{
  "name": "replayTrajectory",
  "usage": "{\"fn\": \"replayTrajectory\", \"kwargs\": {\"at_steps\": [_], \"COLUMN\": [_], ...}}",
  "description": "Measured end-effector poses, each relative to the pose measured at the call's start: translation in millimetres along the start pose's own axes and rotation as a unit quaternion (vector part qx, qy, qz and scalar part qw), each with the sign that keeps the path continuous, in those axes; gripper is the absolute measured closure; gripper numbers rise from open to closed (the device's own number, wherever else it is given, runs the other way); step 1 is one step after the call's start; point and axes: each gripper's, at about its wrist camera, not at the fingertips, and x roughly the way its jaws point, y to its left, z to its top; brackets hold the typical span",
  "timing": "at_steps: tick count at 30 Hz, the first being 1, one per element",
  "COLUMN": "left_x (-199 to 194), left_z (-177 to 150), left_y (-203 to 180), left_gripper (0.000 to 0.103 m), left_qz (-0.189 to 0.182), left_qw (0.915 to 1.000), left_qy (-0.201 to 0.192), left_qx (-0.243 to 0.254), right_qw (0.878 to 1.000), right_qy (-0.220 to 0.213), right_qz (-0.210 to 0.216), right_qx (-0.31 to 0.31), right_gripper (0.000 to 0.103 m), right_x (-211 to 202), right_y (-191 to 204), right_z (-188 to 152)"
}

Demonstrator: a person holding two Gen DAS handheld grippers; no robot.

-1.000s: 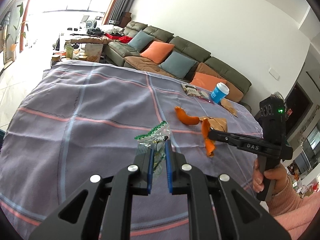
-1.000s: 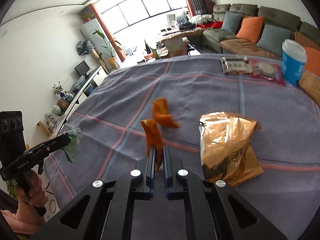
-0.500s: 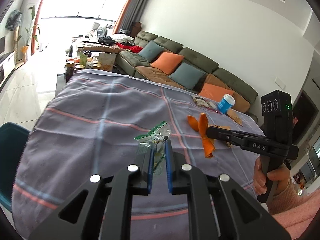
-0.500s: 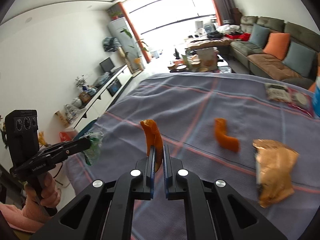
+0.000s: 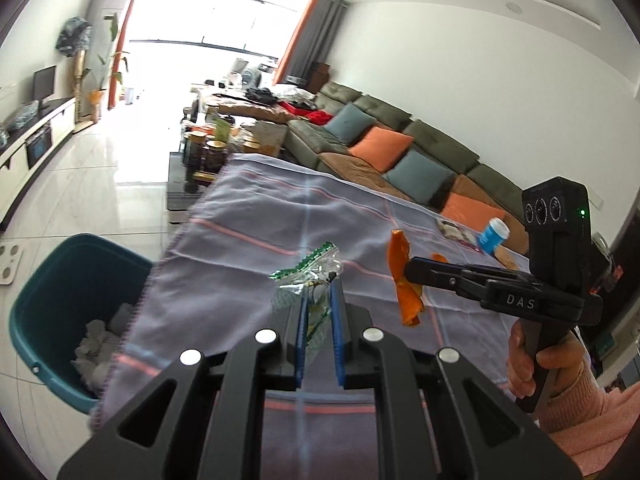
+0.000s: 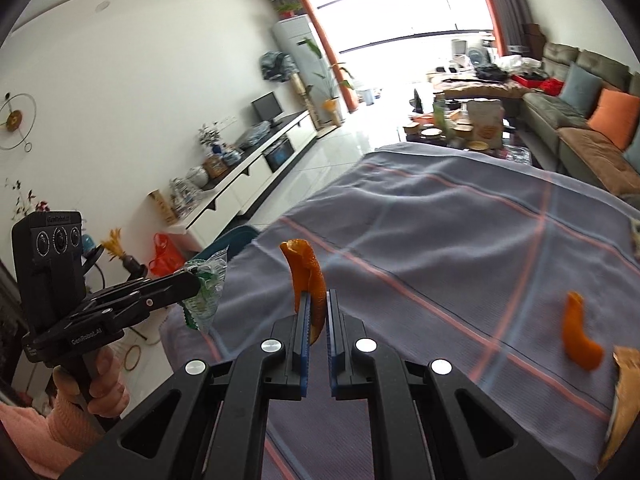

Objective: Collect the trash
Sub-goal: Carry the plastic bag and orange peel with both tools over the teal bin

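I'm mid-carry, I reckon: left gripper [image 5: 319, 316] pinched nearly shut on the clear wrapper [image 5: 310, 280], right gripper [image 6: 318, 312] clamped on the orange peel [image 6: 306, 276], each piece standing up from its jaws at frame centre. Teal bin [image 5: 36, 300] sits lower left, off the tablecloth [image 5: 248, 216] edge. Next: get over it and open up. Another peel [image 6: 580, 338] waits at right.

The cloth [image 5: 256, 216] is grey-lilac, checked with pink and pale blue stripes. The bin [image 5: 36, 300] is teal, the peel [image 6: 306, 276] orange, and the wrapper [image 5: 308, 276] clear with green print.
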Motion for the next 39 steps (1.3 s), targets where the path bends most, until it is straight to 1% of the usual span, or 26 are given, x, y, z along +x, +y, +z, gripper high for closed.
{"fn": "replayTrajectory", "kwargs": {"at_steps": [13, 19, 23, 32, 39], "left_x": [-33.0, -43.2, -42.8, -40.2, -38.1], "left_z": [6.8, 7.9, 8.7, 6.4, 7.6], "left_y": [50.6, 71.6, 83.6, 110.0, 118.0], "left_gripper": [0.091, 0.091, 0.091, 0.091, 0.091], "left_qz": [0.071, 0.096, 0.115, 0.133, 0.141], "left_qw": [0.9966, 0.9937, 0.9912, 0.9873, 0.9857], "left_qy": [-0.027, -0.031, -0.031, -0.024, -0.022], "left_qx": [-0.032, -0.048, -0.058, -0.083, -0.091], "right_qw": [0.998, 0.996, 0.995, 0.992, 0.991], "right_qy": [0.026, 0.040, 0.046, 0.063, 0.077], "right_qz": [0.056, 0.069, 0.072, 0.081, 0.087], "right_qx": [-0.034, -0.047, -0.056, -0.067, -0.066], "right_gripper": [0.096, 0.096, 0.096, 0.096, 0.095], "right_x": [56.0, 82.2, 97.2, 128.3, 147.3], "right_y": [46.6, 66.7, 79.2, 98.4, 106.8], "right_z": [26.0, 33.9, 39.0, 47.7, 48.5]}}
